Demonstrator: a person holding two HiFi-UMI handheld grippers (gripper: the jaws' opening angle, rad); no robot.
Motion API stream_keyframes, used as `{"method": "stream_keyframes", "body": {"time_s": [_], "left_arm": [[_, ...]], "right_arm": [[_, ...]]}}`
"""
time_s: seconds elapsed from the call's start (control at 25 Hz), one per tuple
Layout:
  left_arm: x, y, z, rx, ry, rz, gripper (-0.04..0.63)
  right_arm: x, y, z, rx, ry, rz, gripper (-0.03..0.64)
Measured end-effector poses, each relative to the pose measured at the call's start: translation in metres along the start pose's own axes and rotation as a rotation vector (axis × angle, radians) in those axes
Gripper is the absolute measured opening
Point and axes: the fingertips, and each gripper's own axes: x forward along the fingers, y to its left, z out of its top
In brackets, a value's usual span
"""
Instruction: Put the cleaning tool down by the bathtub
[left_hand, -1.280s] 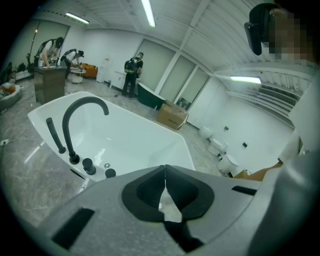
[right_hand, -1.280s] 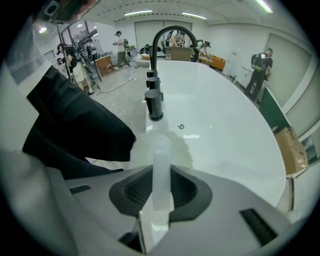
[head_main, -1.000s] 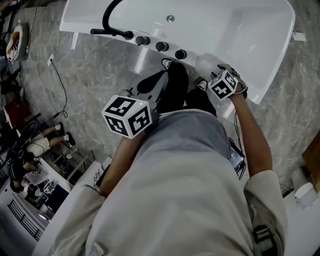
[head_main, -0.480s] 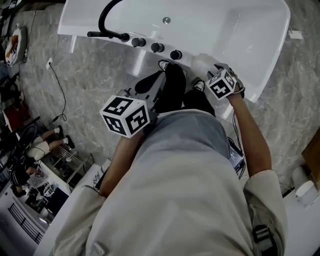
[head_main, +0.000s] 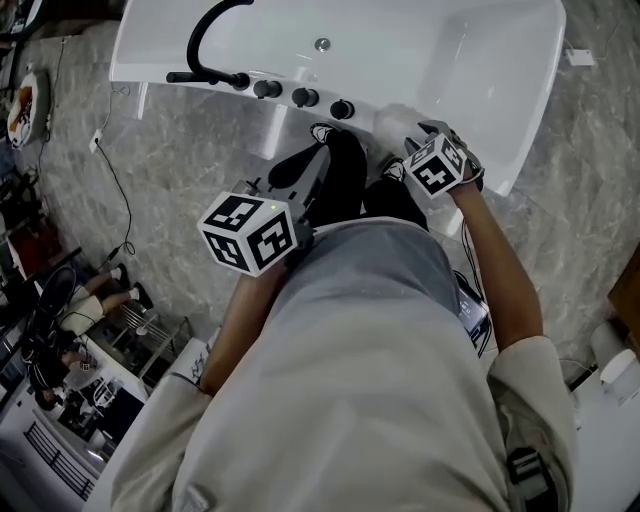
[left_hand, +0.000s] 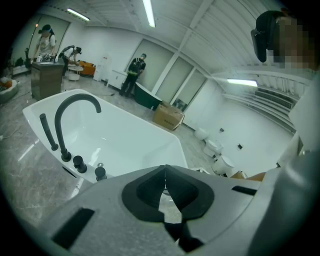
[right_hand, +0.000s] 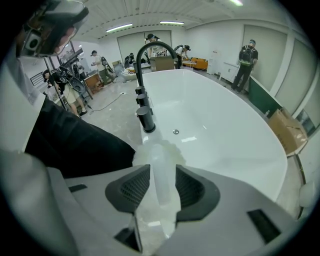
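A white bathtub (head_main: 455, 60) with a black arched faucet (head_main: 200, 40) fills the top of the head view. My right gripper (head_main: 410, 140) hovers at the tub's near rim, shut on a translucent white cleaning tool (head_main: 393, 124). In the right gripper view the tool's handle (right_hand: 163, 182) runs between the jaws and its pale head (right_hand: 159, 150) rests over the rim beside the black knobs (right_hand: 145, 119). My left gripper (head_main: 320, 160) is held lower, in front of the person's body. Its jaws meet at the tips (left_hand: 165, 170) with nothing between them.
Grey marble floor (head_main: 190, 150) surrounds the tub, with a black cable (head_main: 115, 150) at the left. The person's dark legs and shoes (head_main: 340, 180) stand against the tub's side. Beyond it are a cardboard box (left_hand: 167, 116), toilets (left_hand: 215, 147) and several people.
The head view has drifted a little, so the tub sits slightly left and higher. The right gripper still holds the tool at the rim. The left gripper has hardly moved.
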Motion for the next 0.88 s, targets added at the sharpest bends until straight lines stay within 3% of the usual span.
{"method": "stream_keyframes", "body": {"time_s": [0.88], "left_arm": [[-0.007,-0.034,-0.021,0.046,-0.02,-0.071,0.009]], "right_arm": [[-0.059,0.014,-0.002,0.211,-0.148,-0.044,0.135]]}}
